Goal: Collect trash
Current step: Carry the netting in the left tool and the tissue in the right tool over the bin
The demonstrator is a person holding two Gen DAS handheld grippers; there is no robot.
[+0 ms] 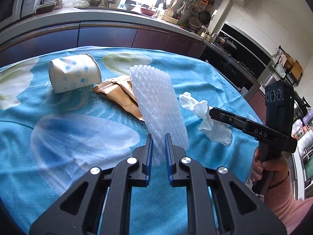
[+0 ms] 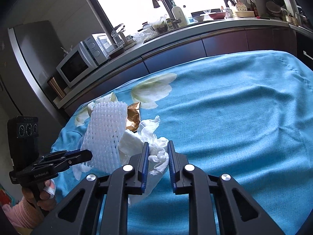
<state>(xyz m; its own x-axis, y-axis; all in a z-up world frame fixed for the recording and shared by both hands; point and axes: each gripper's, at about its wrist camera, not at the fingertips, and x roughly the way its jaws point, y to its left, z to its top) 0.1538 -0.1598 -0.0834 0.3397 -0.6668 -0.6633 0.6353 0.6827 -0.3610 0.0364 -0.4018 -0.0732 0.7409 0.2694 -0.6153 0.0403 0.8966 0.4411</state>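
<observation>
My left gripper is shut on the lower end of a white foam net sleeve, which stands tilted above the blue flowered cloth; the same sleeve shows at the left of the right wrist view. My right gripper is shut on a crumpled white tissue, whose loose part spreads on the cloth. A dotted paper cup lies on its side at the back left. Beside it a brown foil wrapper lies flat, partly hidden behind the sleeve.
A person's hand in a pink sleeve holds the right gripper's handle. The kitchen counter with dishes runs behind the table, a microwave stands on it at the left, and a dark oven front lies to the right.
</observation>
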